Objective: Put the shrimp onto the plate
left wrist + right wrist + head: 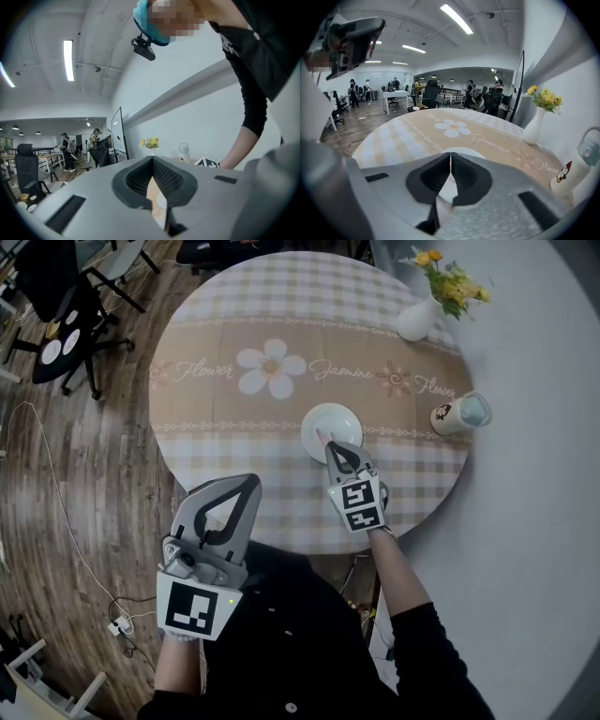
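Observation:
A white plate (pixel 333 420) sits near the middle of the round table, and it shows just past the jaws in the right gripper view (pixel 461 150). My right gripper (pixel 329 444) hangs over the plate's near rim, shut, with a thin pink piece of the shrimp (pixel 321 436) sticking out past its tips. In the right gripper view the jaws (pixel 450 155) meet with only a pink sliver between them. My left gripper (pixel 249 481) is held back off the table's near edge, close to my body. Its jaws are shut with nothing between them (pixel 153 159).
The table wears a checked cloth with a flower band (pixel 272 369). A white vase of yellow flowers (pixel 418 317) stands at the far right. A lidded cup (pixel 459 414) stands right of the plate. Office chairs (pixel 66 310) and a floor cable (pixel 56 493) lie to the left.

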The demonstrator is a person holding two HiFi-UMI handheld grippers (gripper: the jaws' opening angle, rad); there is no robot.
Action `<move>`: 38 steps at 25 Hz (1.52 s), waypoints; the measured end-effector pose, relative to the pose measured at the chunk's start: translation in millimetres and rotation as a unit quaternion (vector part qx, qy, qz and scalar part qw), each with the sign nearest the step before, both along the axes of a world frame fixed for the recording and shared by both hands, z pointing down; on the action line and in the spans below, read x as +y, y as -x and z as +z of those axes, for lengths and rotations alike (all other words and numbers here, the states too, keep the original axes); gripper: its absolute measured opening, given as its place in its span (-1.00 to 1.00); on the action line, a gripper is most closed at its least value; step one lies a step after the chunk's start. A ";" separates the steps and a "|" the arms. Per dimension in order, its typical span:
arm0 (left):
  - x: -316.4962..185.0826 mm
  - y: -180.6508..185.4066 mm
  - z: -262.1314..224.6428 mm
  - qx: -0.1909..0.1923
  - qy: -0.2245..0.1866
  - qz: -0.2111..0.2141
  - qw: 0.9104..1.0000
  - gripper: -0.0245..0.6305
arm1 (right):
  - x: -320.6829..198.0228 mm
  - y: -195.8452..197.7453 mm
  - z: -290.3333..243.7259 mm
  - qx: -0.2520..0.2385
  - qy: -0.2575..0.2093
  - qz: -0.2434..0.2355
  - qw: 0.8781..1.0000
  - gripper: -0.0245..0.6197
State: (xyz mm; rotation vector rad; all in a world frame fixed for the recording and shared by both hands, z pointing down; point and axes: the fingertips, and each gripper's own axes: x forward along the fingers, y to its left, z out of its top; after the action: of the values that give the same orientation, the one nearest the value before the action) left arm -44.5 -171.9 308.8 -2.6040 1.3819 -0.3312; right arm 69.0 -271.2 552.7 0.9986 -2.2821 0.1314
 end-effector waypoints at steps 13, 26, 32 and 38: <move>0.1 -21.9 -16.4 0.001 -0.024 0.051 0.998 -0.93 | 24.0 -20.0 -78.0 -0.080 -0.048 0.060 0.994 -0.91; 0.0 -41.7 -31.6 -0.005 -0.046 0.084 0.995 -0.93 | 48.8 -47.3 -161.7 -0.113 -0.130 0.098 0.980 -0.91; 0.9 -47.0 -37.7 -0.007 -0.052 0.093 0.994 -0.93 | 61.0 -53.1 -204.1 -0.113 -0.180 0.103 0.972 -0.91; 1.9 -51.4 -48.3 0.000 -0.063 0.099 0.993 -0.93 | 74.3 -54.6 -242.2 -0.123 -0.230 0.116 0.958 -0.91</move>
State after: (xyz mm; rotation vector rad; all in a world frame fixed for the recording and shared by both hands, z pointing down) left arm 6.8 -170.0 260.5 -2.6068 1.0926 -0.2077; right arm 123.7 -196.9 310.5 1.5662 -2.4690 -0.2015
